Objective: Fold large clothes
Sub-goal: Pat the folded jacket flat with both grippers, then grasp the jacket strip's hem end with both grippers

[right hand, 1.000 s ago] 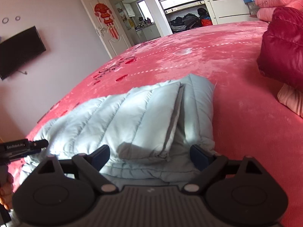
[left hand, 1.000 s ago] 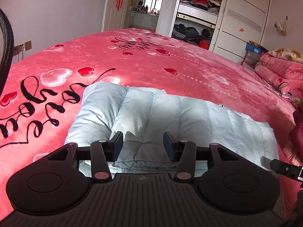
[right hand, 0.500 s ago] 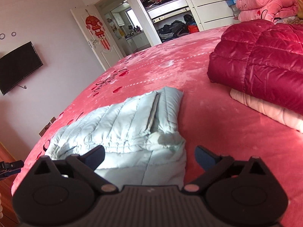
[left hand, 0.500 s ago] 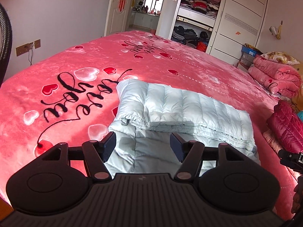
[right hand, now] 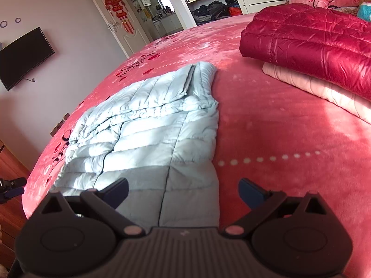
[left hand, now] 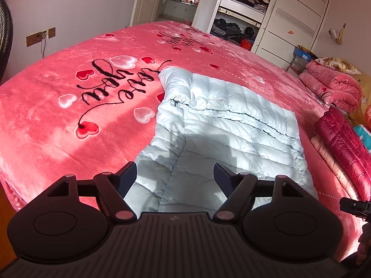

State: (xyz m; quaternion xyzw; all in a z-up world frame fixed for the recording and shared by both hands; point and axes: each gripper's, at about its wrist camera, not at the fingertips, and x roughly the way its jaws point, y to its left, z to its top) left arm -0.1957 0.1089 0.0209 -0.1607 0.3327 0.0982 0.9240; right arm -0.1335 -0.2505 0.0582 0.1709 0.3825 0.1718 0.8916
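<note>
Right view only: wall television (right hand: 25,56); red jacket (right hand: 308,46) beyond right gripper (right hand: 183,188). Both grippers angled down over pale-blue jacket (left hand: 222,125); left gripper (left hand: 175,175) just widened, both empty, apart

Each gripper is matte black: a ribbed grey-black deck at six o'clock, flanked by two rounded housings with shallow circular recesses. Angled link arms carry pinkish pivot pins. Left gripper (left hand: 175,177) and right gripper (right hand: 183,191) end in dark blue pads.
</note>
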